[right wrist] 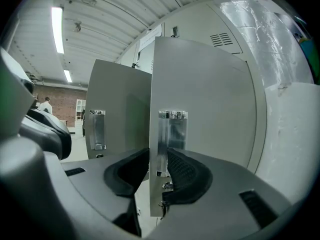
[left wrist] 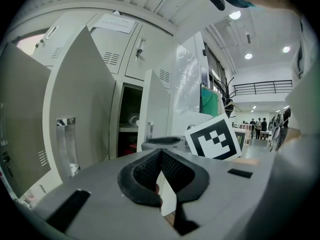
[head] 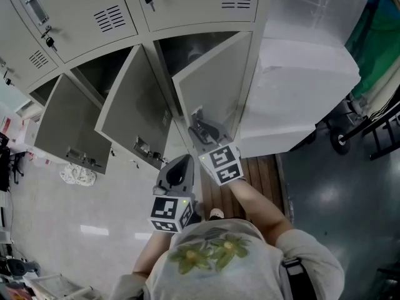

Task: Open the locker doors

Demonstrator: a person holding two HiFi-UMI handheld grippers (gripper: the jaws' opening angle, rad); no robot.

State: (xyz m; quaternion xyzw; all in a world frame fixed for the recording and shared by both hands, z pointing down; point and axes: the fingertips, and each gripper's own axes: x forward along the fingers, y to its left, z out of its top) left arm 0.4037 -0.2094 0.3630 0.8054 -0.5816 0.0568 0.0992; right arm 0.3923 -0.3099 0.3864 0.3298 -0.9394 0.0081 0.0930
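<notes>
Three pale grey metal locker doors [head: 134,99] stand open across the middle of the head view. The right gripper [right wrist: 159,156] clamps the edge of the rightmost door [right wrist: 205,109] at its shiny latch plate [right wrist: 172,134]. Lower centre, the left gripper [left wrist: 160,153] has its jaws together, holding nothing.

Head view looks steeply down the lockers [head: 187,8]; gripper views face them level, close; all share the rightmost door [head: 212,95].
</notes>
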